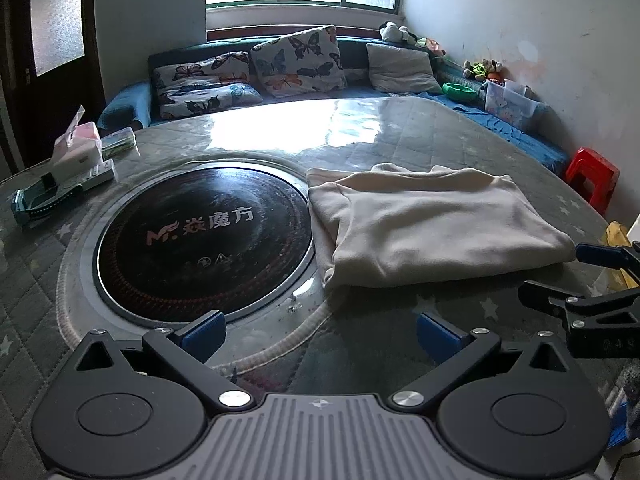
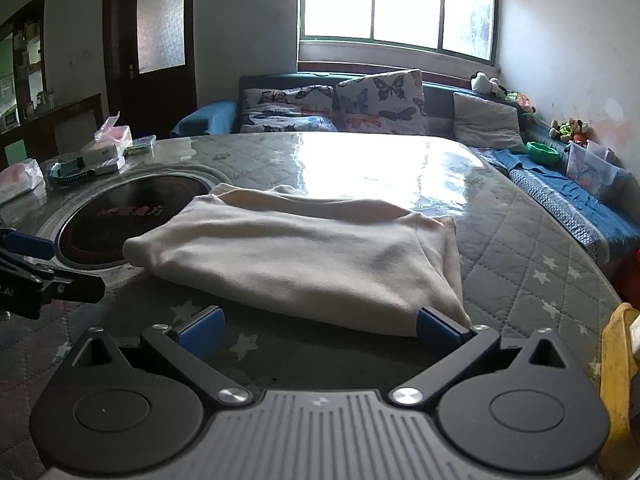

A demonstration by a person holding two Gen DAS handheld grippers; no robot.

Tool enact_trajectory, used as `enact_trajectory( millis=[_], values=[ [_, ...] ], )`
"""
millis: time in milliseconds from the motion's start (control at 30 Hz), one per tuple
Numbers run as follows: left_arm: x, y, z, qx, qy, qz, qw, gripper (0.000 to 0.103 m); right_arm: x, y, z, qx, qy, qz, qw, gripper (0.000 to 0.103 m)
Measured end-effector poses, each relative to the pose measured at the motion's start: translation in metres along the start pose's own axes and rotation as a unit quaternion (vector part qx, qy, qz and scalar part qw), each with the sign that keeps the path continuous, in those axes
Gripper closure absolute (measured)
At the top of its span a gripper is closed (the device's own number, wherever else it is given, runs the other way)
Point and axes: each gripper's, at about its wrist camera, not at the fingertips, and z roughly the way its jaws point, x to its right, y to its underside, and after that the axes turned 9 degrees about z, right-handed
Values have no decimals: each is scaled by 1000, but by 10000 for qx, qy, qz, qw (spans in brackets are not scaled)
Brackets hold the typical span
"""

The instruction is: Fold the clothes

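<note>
A cream garment (image 1: 432, 224) lies folded into a flat rectangle on the quilted table; it also shows in the right wrist view (image 2: 304, 256). My left gripper (image 1: 320, 334) is open and empty, just short of the garment's near left corner. My right gripper (image 2: 320, 330) is open and empty at the garment's near edge, its right pad (image 2: 438, 326) close against the fabric. The right gripper also shows at the right edge of the left wrist view (image 1: 580, 276).
A round black cooktop (image 1: 204, 236) is set in the table (image 1: 460, 136) left of the garment. Tissue boxes and small items (image 1: 76, 152) sit at the far left. A sofa with butterfly cushions (image 1: 296, 60) stands behind. A yellow object (image 2: 618, 364) is at the right.
</note>
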Motion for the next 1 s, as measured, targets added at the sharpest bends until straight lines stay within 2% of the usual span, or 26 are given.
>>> enact_trajectory(
  millis=[267, 1000],
  values=[
    [-2, 6, -20, 221, -17, -11, 9998, 0, -7, 3, -12, 99, 2, -20, 9999, 0],
    [7, 35, -38, 138, -122, 150, 9997, 0, -23, 23, -19, -191, 11, -5, 9998, 0]
  ],
)
